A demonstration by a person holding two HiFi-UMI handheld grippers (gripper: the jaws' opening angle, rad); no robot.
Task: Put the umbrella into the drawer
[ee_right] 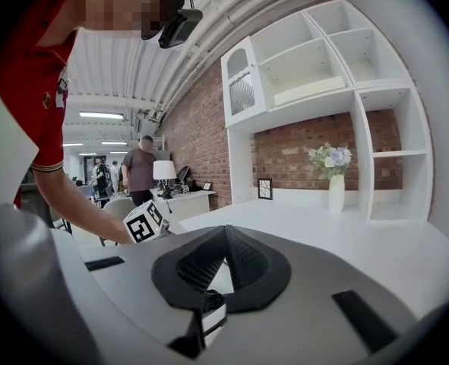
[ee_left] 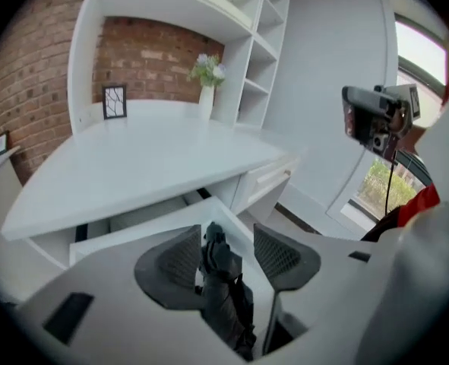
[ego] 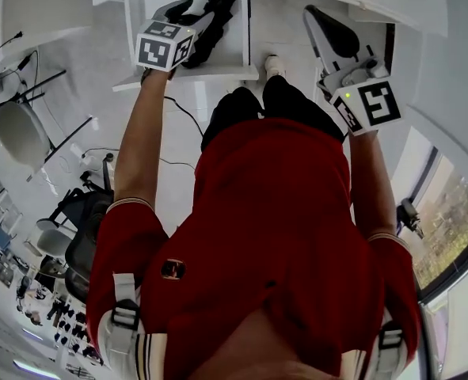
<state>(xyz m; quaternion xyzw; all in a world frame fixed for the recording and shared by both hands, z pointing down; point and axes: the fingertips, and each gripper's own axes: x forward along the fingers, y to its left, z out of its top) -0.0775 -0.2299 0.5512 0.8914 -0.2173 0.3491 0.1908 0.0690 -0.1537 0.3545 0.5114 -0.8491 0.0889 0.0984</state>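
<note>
A folded black umbrella (ego: pixel 222 8) lies inside the pulled-out white drawer (ego: pixel 188 74) under the desk. My left gripper (ego: pixel 192 14) hovers above it with jaws open. In the left gripper view the umbrella (ee_left: pixel 226 299) shows below and between the two spread pads (ee_left: pixel 177 261), apart from both, with the drawer (ee_left: pixel 144 236) around it. My right gripper (ego: pixel 313 14) is held off to the right, over the desk's edge, with its jaws shut and nothing in them. In the right gripper view its gripper (ee_right: pixel 224 236) has the tips meeting.
The white desk top (ee_left: pixel 148 158) carries a vase of flowers (ee_left: pixel 207 90) and a small picture frame (ee_left: pixel 115 101), backed by white shelves and a brick wall. A second, closed drawer front (ee_left: pixel 270 177) sits to the right. Office chairs (ego: pixel 20 133) and a cable are on the floor at left.
</note>
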